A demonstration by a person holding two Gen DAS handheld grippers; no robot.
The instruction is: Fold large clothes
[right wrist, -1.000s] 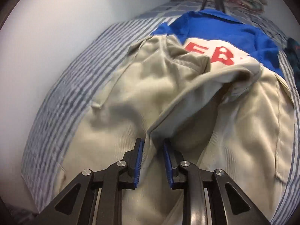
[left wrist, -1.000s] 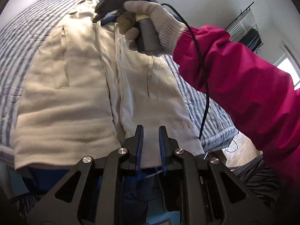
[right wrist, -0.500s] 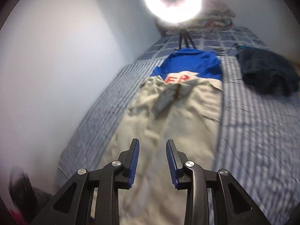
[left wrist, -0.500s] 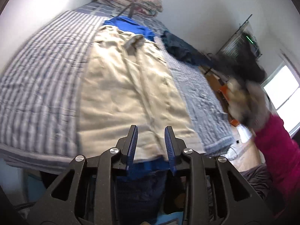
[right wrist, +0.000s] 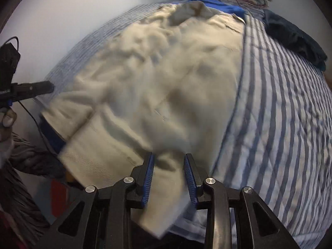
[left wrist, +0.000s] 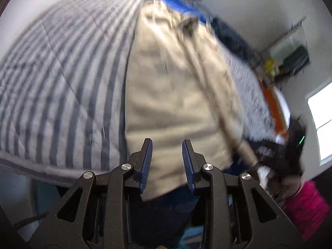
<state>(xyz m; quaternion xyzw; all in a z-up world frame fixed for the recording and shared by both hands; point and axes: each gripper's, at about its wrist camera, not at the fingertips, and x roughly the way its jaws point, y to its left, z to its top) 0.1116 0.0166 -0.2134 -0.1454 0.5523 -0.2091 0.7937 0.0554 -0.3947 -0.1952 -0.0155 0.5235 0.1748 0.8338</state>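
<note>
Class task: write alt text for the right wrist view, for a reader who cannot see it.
A rumpled beige garment lies lengthwise on a blue-and-white striped bed cover, with its near hem between the open blue-padded fingers of the right hand-held gripper. A blue garment lies beyond it and a dark one at the far right; the picture is motion-blurred.

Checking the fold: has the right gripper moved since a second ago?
Yes. The right gripper has pulled back from the collar end to the cream jacket's near hem, at the striped bed's foot.

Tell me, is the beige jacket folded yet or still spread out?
Mostly spread. The beige jacket lies lengthwise along the striped bed, rumpled, its hem at the near edge; no crosswise fold shows. Motion blur hides details.
</note>
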